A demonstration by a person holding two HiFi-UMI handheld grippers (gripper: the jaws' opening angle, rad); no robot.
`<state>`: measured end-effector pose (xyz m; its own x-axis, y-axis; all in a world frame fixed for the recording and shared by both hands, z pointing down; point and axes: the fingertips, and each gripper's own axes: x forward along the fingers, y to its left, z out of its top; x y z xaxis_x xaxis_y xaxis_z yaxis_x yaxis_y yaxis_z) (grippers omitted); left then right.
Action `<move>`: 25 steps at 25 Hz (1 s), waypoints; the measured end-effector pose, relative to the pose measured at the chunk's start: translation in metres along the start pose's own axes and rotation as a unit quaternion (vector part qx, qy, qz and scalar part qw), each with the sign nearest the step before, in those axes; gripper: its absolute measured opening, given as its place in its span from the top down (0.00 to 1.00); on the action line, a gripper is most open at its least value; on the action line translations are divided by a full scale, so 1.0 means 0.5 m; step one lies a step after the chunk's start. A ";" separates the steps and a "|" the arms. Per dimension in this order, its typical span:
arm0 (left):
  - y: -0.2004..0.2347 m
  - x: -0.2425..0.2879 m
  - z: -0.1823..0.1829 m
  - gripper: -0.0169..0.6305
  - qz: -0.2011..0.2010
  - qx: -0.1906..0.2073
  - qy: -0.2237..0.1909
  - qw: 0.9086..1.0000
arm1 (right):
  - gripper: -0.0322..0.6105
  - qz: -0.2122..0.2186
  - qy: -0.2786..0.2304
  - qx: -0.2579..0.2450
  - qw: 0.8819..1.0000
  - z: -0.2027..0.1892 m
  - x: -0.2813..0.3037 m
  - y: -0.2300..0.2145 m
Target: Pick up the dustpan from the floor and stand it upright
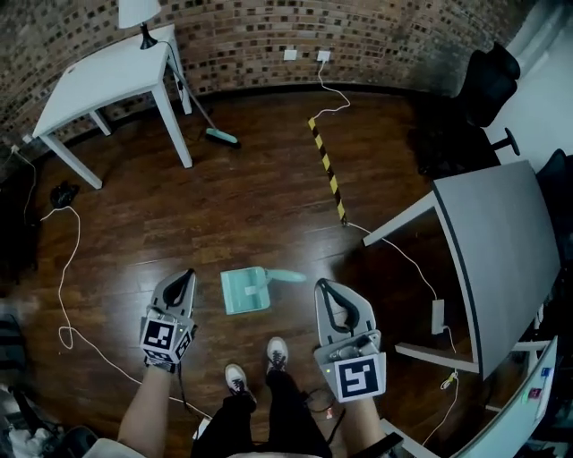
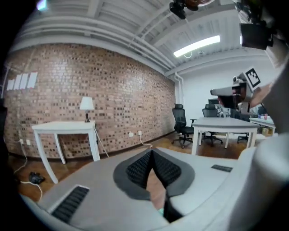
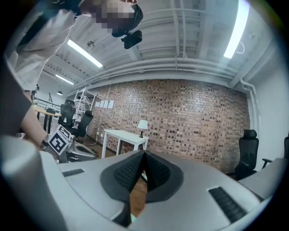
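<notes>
The mint dustpan (image 1: 244,291) lies flat: probably light, stiff, slick plastic, best taken by its handle (image 1: 286,276). Left tongs (image 1: 185,277) and right tongs (image 1: 323,288) are closed, empty.

A mint-green plastic dustpan (image 1: 243,292) lies flat on the dark wooden floor (image 1: 251,206) with its handle pointing right. It sits between the grey left tongs (image 1: 185,277) and right tongs (image 1: 323,288). Neither touches it, and both seem closed, though their tips show small here. Beyond stand a white desk (image 1: 107,76) carrying a white table lamp (image 1: 136,14), a teal-headed broom (image 1: 219,136) and a yellow-black striped tape strip (image 1: 328,170).
</notes>
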<state>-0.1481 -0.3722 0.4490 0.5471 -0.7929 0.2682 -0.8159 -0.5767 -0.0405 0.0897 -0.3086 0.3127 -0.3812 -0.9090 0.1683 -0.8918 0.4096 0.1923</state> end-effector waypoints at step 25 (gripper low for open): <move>0.050 -0.443 0.524 0.96 0.106 0.116 -0.195 0.968 | 0.98 0.052 -0.120 0.004 0.991 0.401 -0.066 0.178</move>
<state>-0.2408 -0.2628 0.1364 0.4384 -0.8858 -0.1524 -0.8784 -0.3864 -0.2812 -0.0259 -0.2575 0.1306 -0.5175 -0.8544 -0.0474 -0.8460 0.5026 0.1779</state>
